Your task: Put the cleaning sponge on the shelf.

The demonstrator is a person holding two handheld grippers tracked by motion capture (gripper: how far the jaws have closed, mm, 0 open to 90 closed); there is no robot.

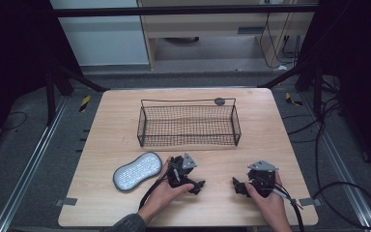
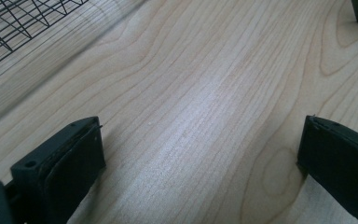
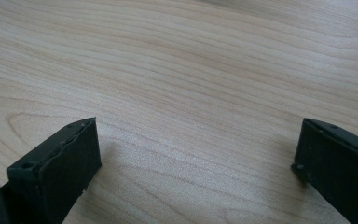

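- Two hand-held grippers rest low on the near part of a pale wooden table, one in each of a person's hands.
- Left gripper: its jaws stand wide apart with nothing between them, bare wood grain beneath, seen in the left gripper view.
- Right gripper: jaws likewise spread wide and empty over bare wood, seen in the right gripper view.
- Just left of the left gripper lies a grey, peanut-shaped pad with a dotted top, flat on the table.
- Farther back, mid-table, stands a black wire mesh basket; its corner shows in the left gripper view.
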